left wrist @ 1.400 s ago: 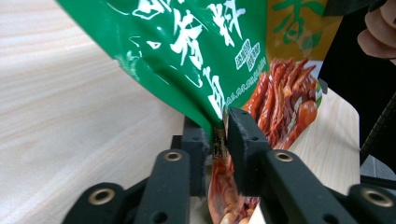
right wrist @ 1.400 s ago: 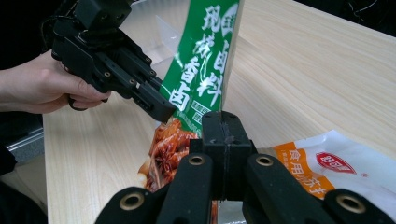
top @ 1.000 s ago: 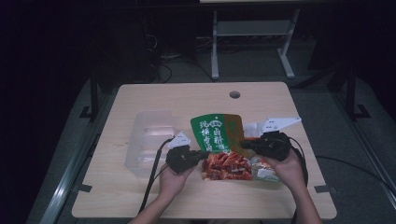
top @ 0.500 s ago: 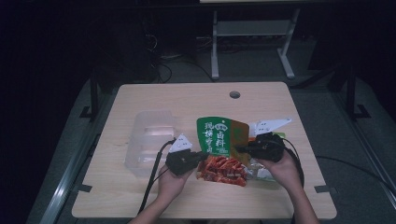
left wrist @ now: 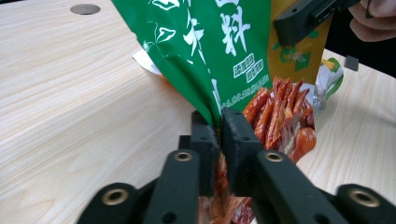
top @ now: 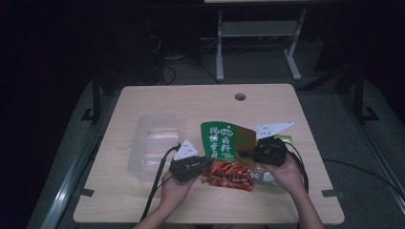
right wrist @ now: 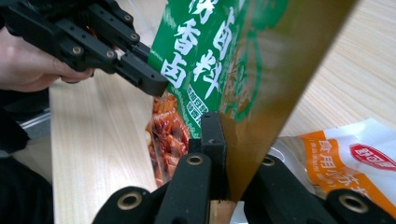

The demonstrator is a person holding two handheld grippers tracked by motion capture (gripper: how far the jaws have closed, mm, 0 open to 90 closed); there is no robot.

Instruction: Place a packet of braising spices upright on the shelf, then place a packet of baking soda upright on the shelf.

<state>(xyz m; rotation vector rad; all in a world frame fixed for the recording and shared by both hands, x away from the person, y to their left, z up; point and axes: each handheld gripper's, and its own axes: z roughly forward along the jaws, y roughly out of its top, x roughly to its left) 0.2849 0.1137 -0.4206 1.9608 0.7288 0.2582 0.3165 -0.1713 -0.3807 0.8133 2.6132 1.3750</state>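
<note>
Green spice packet (top: 220, 142), red strips printed below, pinched by both claws (left wrist: 219, 135) (right wrist: 224, 140).

The left gripper (left wrist: 219, 140) pinched the green packet's (left wrist: 205, 51) edge, red strips (left wrist: 280, 116) beside it, the right gripper (left wrist: 303, 18) gripping above.

2 grippers: left gripper (top: 206, 163), right gripper (top: 242, 153). 2 hands: left hand (top: 174, 190), right hand (top: 286, 172). 1 green seasoning packet (top: 220, 143) with a red food print. 1 orange-and-white packet (right wrist: 355, 163). 1 clear plastic container (top: 154, 143). 1 wooden table (top: 191, 102) with 1 round hole (top: 240, 97).
</note>
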